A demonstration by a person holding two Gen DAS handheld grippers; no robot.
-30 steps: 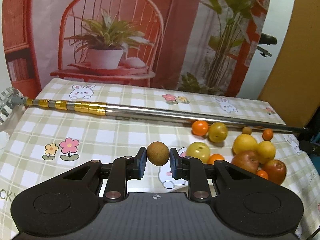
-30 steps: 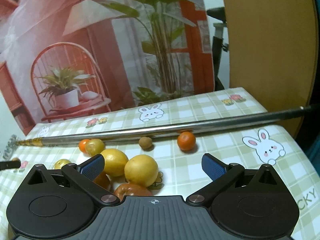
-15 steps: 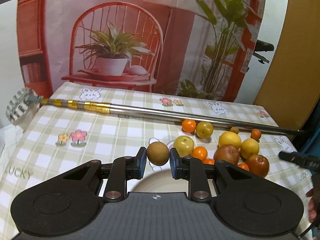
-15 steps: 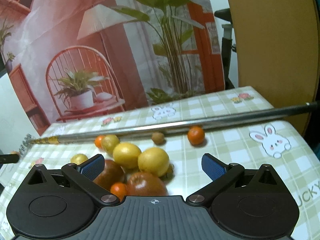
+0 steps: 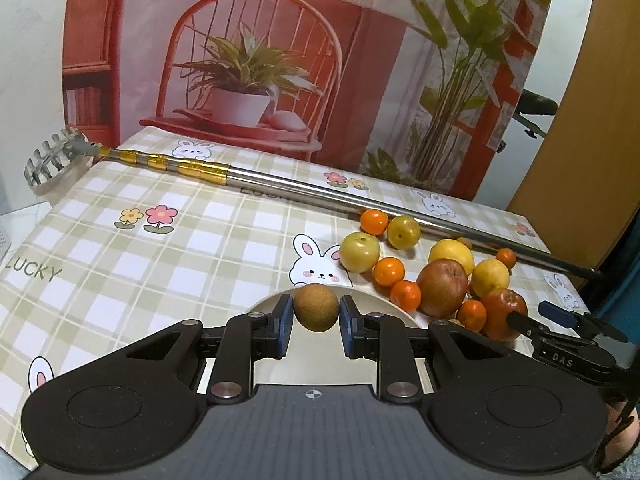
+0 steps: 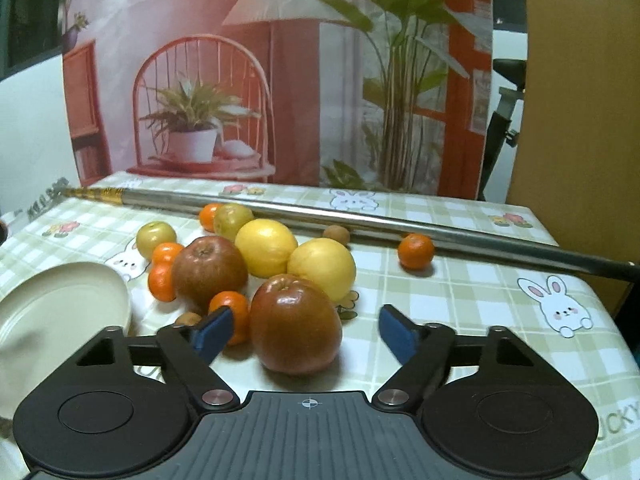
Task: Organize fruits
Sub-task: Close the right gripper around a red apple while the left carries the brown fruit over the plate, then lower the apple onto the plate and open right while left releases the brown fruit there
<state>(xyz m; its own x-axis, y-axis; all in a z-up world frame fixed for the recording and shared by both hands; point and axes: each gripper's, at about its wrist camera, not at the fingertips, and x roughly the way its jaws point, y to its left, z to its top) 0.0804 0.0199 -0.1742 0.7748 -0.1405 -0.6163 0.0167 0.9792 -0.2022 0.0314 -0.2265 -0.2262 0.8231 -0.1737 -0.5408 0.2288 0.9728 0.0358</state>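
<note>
My left gripper (image 5: 315, 318) is shut on a small round brown fruit (image 5: 315, 307), held just above the cream plate (image 5: 366, 296). In the right wrist view the same plate (image 6: 120, 292) lies at the left. My right gripper (image 6: 304, 330) straddles a red apple (image 6: 296, 324). Its jaws are closing, and a gap still shows between each blue pad and the apple. Beyond lie a second apple (image 6: 210, 270), two lemons (image 6: 266, 252), several tangerines (image 6: 162, 280) and yellow-green fruits (image 6: 155, 236). The right gripper (image 5: 534, 314) also shows beside that apple (image 5: 502, 312) in the left wrist view.
A long metal telescopic pole (image 6: 360, 220) with a small rake head (image 5: 48, 156) lies across the far side of the checked tablecloth. A lone tangerine (image 6: 416, 251) and a small brown fruit (image 6: 336, 234) sit against it. The table edge (image 6: 608, 320) falls off at the right.
My left gripper carried the brown fruit back until the plate came under it. My right gripper dropped toward the red apple, rolled level, and its jaws narrowed around it.
</note>
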